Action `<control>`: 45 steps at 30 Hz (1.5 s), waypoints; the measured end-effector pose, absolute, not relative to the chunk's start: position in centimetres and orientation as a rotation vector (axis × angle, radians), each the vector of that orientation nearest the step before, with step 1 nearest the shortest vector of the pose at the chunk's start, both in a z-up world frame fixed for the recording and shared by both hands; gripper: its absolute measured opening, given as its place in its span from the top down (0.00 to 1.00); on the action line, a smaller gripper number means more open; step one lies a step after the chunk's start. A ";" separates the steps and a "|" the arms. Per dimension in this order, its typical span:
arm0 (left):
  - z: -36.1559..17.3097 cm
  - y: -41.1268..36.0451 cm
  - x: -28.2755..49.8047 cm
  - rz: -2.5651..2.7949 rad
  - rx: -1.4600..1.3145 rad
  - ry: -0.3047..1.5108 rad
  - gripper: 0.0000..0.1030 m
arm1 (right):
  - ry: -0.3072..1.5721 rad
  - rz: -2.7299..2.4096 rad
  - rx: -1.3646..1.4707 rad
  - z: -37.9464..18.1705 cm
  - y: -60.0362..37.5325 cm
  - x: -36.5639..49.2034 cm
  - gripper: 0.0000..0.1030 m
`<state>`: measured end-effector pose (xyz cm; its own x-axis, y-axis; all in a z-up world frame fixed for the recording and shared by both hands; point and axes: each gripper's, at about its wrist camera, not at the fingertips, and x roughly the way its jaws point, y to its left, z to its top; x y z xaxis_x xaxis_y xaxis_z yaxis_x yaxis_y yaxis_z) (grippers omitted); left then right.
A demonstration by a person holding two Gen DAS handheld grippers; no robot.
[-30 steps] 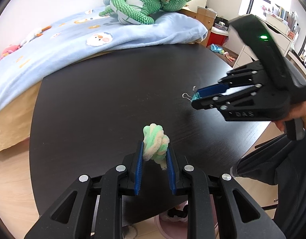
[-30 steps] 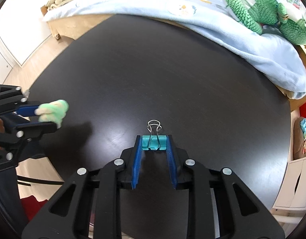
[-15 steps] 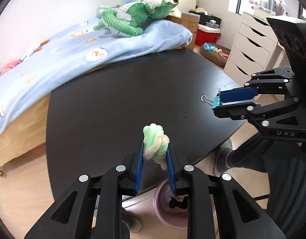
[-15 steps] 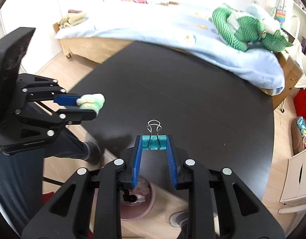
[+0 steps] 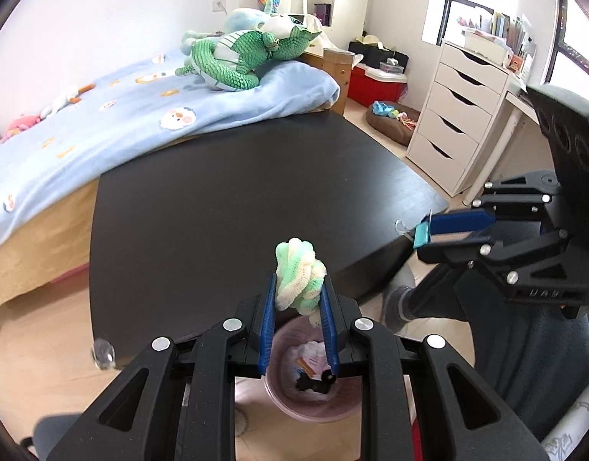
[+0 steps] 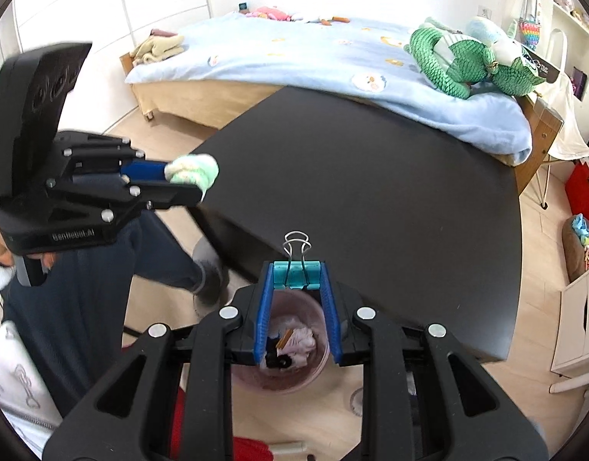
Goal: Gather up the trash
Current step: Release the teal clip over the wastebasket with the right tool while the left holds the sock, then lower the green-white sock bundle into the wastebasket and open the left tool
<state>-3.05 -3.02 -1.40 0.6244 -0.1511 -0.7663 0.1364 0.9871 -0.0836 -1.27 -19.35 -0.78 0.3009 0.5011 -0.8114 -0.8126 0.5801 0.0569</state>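
Trash bin (image 6: 320,319) sits below tongs gripping fuzzy bundle (image 5: 299,276) and binder clip (image 6: 296,273).

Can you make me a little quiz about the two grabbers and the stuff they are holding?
1. True or false: the left gripper is shut on a green and white fuzzy bundle.
2. What does the right gripper hold? A) a spoon B) a teal binder clip C) a sock
3. What stands on the floor below both grippers, beside the black table?

Key
1. True.
2. B.
3. A pink trash bin, already with some scraps inside.
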 end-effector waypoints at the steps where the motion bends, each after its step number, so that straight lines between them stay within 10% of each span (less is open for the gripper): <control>1: -1.4 -3.1 -3.4 -0.165 -0.019 0.882 0.79 | 0.906 0.906 -0.404 -1.1 -19.4 -1.8 0.77; 10: -1.0 -2.6 -4.8 -0.153 -0.016 0.877 0.79 | 0.936 0.949 -0.368 -1.8 -18.9 -2.9 0.76; 14: -0.9 -2.4 -5.1 -0.150 -0.020 0.871 0.79 | 0.921 0.922 -0.363 -1.9 -18.8 -2.6 0.20; 21: -1.3 -2.5 -5.2 -0.157 -0.026 0.880 0.79 | 0.920 0.873 -0.310 -1.6 -19.7 -1.9 0.03; 45: -0.7 -5.5 -5.0 -0.252 0.005 0.876 0.79 | 0.911 0.656 -0.162 0.9 -24.3 -0.6 0.03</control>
